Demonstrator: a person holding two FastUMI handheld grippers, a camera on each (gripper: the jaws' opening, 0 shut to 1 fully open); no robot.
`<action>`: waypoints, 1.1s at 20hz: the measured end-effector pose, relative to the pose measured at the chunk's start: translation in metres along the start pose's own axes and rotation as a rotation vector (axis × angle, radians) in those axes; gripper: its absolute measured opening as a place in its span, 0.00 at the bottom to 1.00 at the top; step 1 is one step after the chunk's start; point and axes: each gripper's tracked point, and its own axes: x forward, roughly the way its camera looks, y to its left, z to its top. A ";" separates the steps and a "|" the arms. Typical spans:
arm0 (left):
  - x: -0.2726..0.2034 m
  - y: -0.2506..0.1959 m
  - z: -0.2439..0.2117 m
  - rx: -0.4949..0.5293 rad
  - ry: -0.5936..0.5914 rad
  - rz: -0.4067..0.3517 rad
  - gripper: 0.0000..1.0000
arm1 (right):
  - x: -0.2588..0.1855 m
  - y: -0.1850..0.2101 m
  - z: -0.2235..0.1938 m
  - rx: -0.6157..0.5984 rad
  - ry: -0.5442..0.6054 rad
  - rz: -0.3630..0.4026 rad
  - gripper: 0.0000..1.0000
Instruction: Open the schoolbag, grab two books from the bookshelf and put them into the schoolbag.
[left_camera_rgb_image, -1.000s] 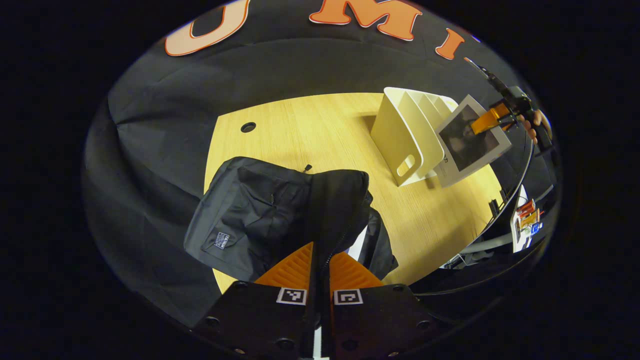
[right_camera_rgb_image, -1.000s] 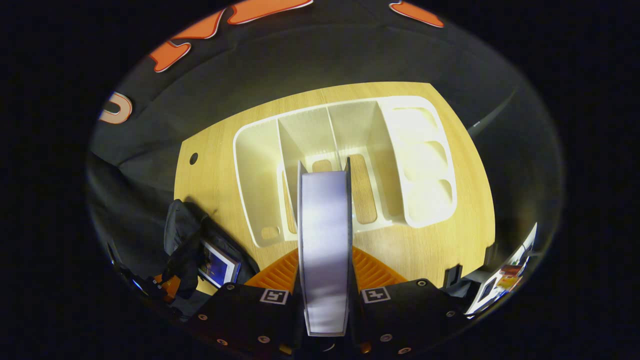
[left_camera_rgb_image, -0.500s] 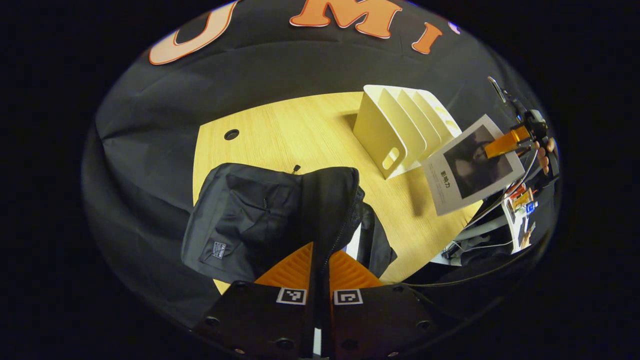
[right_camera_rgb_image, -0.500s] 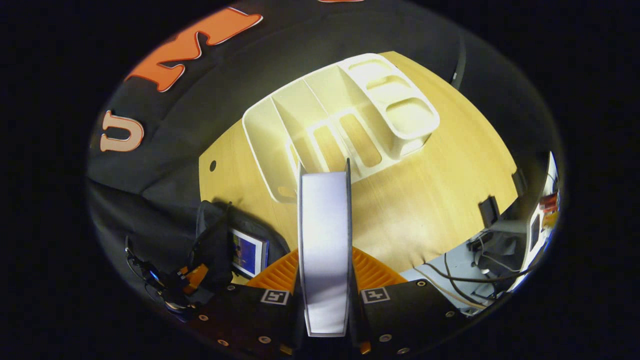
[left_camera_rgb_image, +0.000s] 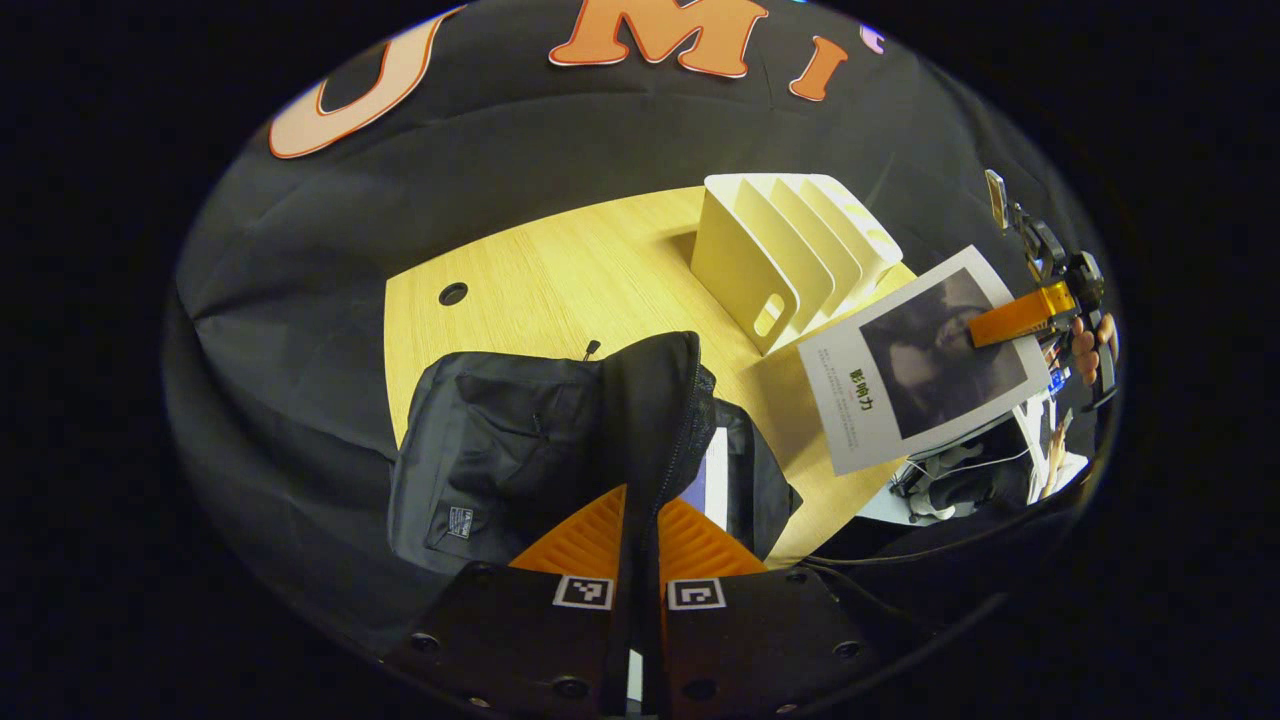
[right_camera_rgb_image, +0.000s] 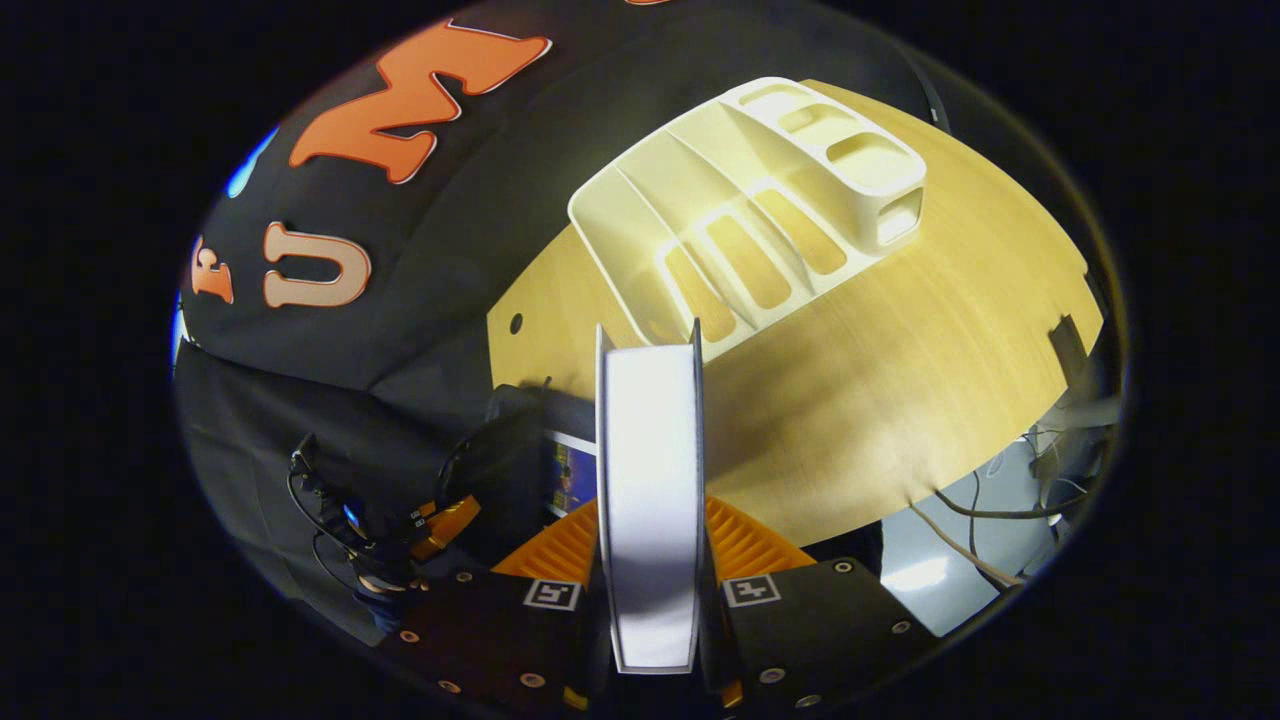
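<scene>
The black schoolbag (left_camera_rgb_image: 500, 440) lies on the wooden table (left_camera_rgb_image: 560, 260). My left gripper (left_camera_rgb_image: 640, 505) is shut on the bag's zipped flap (left_camera_rgb_image: 655, 400) and holds it up, so the mouth gapes. One book (left_camera_rgb_image: 708, 478) sits inside. In the left gripper view my right gripper (left_camera_rgb_image: 990, 326) hangs to the right of the white bookshelf (left_camera_rgb_image: 780, 245), shut on a grey-covered book (left_camera_rgb_image: 910, 365) in the air. In the right gripper view that book (right_camera_rgb_image: 648, 420) stands edge-on between my right gripper (right_camera_rgb_image: 650, 515) fingers. The schoolbag (right_camera_rgb_image: 515, 440) lies low on the left.
The bookshelf (right_camera_rgb_image: 750, 225) has its slots bare. A round cable hole (left_camera_rgb_image: 452, 293) marks the table's far left. Cables and clutter (right_camera_rgb_image: 1000, 500) lie past the table's near right edge. My left gripper (right_camera_rgb_image: 440, 520) shows at the bag in the right gripper view.
My right gripper has carried the grey-covered book away from the bookshelf, nearer to the bag. My left gripper kept hold of the flap, and the book inside shows more.
</scene>
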 end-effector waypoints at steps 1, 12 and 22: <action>-0.001 0.002 0.001 0.008 0.000 -0.002 0.06 | 0.004 0.006 -0.004 0.019 -0.005 0.030 0.37; -0.013 0.007 0.024 0.063 -0.059 -0.013 0.06 | 0.095 0.066 -0.058 0.056 0.003 0.218 0.37; -0.029 0.003 0.034 0.099 -0.084 -0.001 0.05 | 0.170 0.112 -0.086 0.049 0.060 0.322 0.37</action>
